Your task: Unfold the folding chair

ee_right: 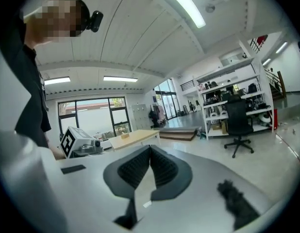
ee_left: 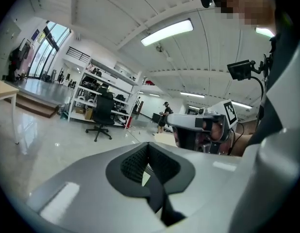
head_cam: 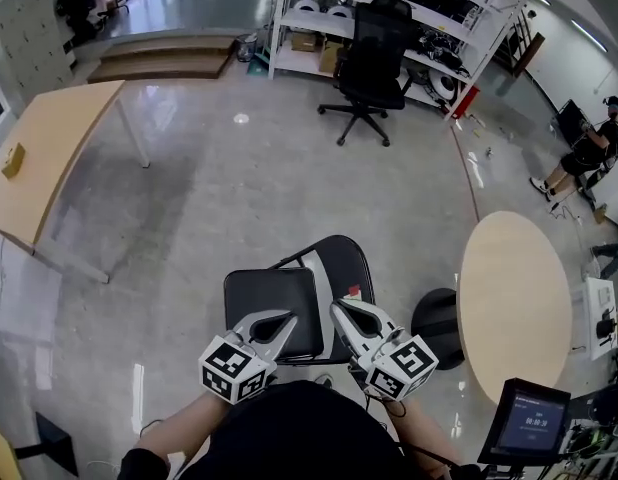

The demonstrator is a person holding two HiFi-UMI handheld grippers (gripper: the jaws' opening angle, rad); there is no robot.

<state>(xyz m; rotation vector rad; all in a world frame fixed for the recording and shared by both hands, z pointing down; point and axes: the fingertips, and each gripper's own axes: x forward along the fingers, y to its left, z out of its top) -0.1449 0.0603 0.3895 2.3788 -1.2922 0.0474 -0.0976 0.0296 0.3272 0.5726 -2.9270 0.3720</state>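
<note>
folding chair (head_cam: 274, 308): centre | round table (head_cam: 514, 308): right of it | office chair (head_cam: 374, 63): behind

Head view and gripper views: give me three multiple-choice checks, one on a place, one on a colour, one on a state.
1. In the head view, the round table stands where from the folding chair? A left B right C on it
2. The chair's seat is: A black B red C white
3. The left gripper and right gripper are: A both open B both shut, empty C shut on the chair
Answers: B, it stands at the picture's right; A, the pad is black; B, each gripper view shows jaws together, nothing between.
</note>
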